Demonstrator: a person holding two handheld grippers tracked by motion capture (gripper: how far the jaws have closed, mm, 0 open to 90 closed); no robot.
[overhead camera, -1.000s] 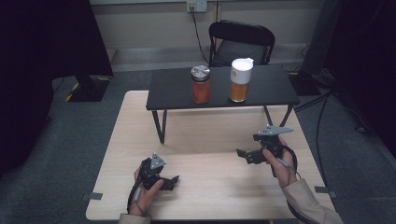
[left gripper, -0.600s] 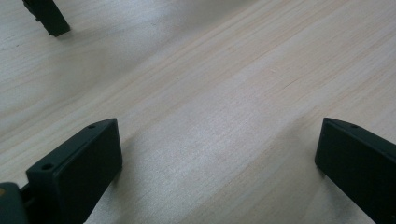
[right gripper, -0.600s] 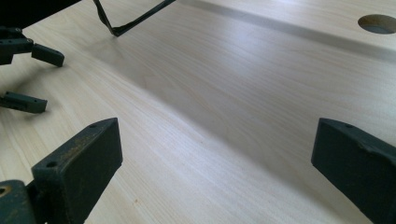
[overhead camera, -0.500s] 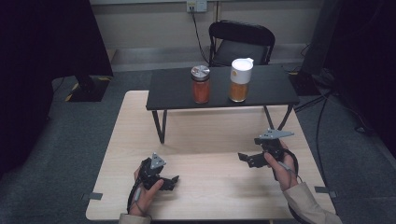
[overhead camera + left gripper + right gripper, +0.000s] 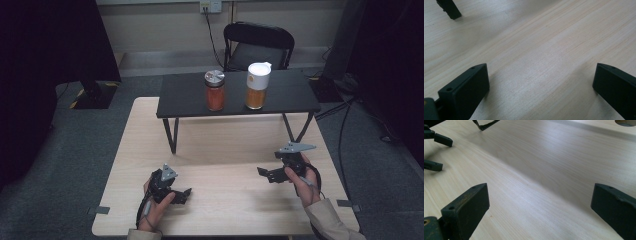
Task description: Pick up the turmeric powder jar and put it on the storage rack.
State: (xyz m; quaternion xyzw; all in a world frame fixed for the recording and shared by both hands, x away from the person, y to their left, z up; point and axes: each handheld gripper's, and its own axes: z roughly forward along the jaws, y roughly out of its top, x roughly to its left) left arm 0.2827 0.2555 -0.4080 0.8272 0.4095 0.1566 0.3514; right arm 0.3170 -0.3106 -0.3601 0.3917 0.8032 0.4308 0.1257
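On the light wooden table [image 5: 225, 145], my left gripper [image 5: 184, 196] rests near the front left, its jaws pointing right. In the left gripper view this gripper [image 5: 540, 82] stands open, with bare wood between the jaws. My right gripper [image 5: 264, 175] sits at the front right and points left toward the other. The right gripper view has it [image 5: 539, 205] open too, holding nothing, with the left gripper's fingers [image 5: 439, 140] farther off. A jar with a metal lid [image 5: 215, 91] and a white-lidded bottle [image 5: 257, 86], both with orange contents, stand on a low black stand [image 5: 185, 95].
The black stand spans the far half of the table on thin legs [image 5: 172, 135], one of which crosses the top of the right gripper view [image 5: 485, 125]. A black folding chair [image 5: 257, 42] stands behind it. Cables [image 5: 345, 125] run on the floor at right.
My right gripper has drifted slightly toward the table's near edge. The left gripper has stayed put, and both remain open.
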